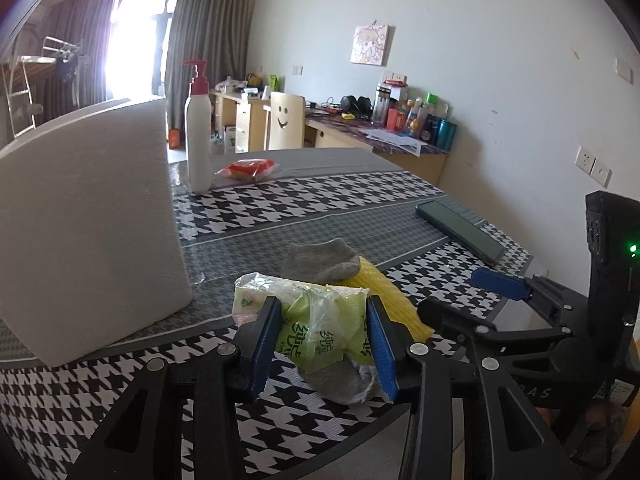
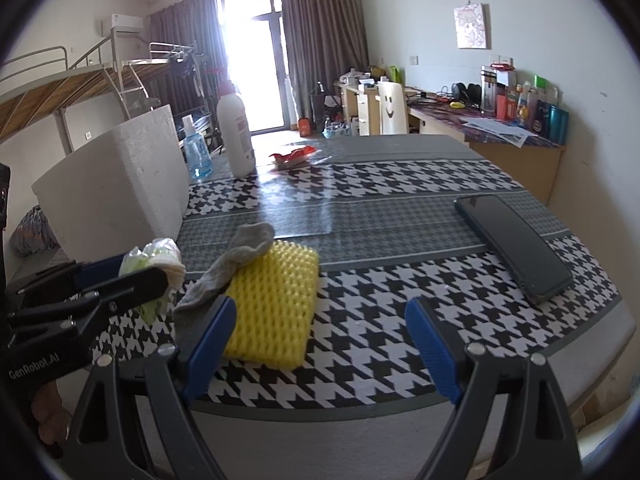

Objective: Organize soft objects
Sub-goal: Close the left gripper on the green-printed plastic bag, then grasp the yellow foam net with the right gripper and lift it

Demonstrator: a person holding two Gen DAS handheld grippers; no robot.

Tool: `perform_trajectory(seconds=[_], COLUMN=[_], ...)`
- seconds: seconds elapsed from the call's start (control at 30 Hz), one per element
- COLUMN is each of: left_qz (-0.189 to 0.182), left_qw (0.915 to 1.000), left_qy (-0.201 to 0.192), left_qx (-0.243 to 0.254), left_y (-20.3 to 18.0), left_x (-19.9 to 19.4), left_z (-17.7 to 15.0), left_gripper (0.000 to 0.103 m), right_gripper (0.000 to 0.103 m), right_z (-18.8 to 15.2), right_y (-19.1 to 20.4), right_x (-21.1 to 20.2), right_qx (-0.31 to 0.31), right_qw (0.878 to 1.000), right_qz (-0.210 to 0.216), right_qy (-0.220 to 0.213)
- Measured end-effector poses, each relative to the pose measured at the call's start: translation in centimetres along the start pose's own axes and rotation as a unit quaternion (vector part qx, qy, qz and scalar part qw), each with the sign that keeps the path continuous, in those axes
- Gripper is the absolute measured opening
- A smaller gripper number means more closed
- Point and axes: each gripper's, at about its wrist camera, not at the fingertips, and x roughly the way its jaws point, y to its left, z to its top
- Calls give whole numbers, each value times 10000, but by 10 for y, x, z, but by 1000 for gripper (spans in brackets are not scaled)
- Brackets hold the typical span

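Tilting downward, left tool (image 1: 323,334) clamps tissue pack (image 1: 316,312).

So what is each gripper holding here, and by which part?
Left gripper clamps the green tissue pack across its middle, pads on both sides. Right gripper is open, holding nothing.

Right tool (image 2: 320,344) open; sock (image 2: 236,260) draped on sponge (image 2: 276,304).

"GenRobot.AI" on left gripper (image 2: 132,276) body.
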Motion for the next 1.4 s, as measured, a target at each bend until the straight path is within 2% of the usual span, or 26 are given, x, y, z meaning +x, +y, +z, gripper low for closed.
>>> perform_trajectory(seconds=[0.3, 0.53, 0.9, 1.07, 1.2, 1.4], left_qz=[83, 120, 138, 178, 197, 217], left_qw=[9999, 9999, 9999, 9998, 9997, 9995], left_qy=[-13, -15, -5, -15, -64, -211], left_qx=[-69, -80, -100, -129, -123, -102], left_y=[6, 7, 10, 12, 13, 11], left_x=[-2, -1, -3, -5, -9, -20], left_z=[-2, -3, -6, -8, -8, -6], left_gripper=[45, 45, 45, 45, 45, 45], right_gripper=[89, 59, 32, 15, 12, 12], right_z=[-4, -8, -10, -9, -9, 2], right_y=[10, 12, 20, 24, 28, 29], right_x=[11, 24, 24, 22, 21, -1], right_qx=[-131, -108, -168, -235, -271, -265], right_qw=[9996, 9978, 9964, 9960, 9961, 9982], right_qz=[136, 304, 502, 575, 559, 452], right_qy=[232, 580, 657, 639, 633, 275])
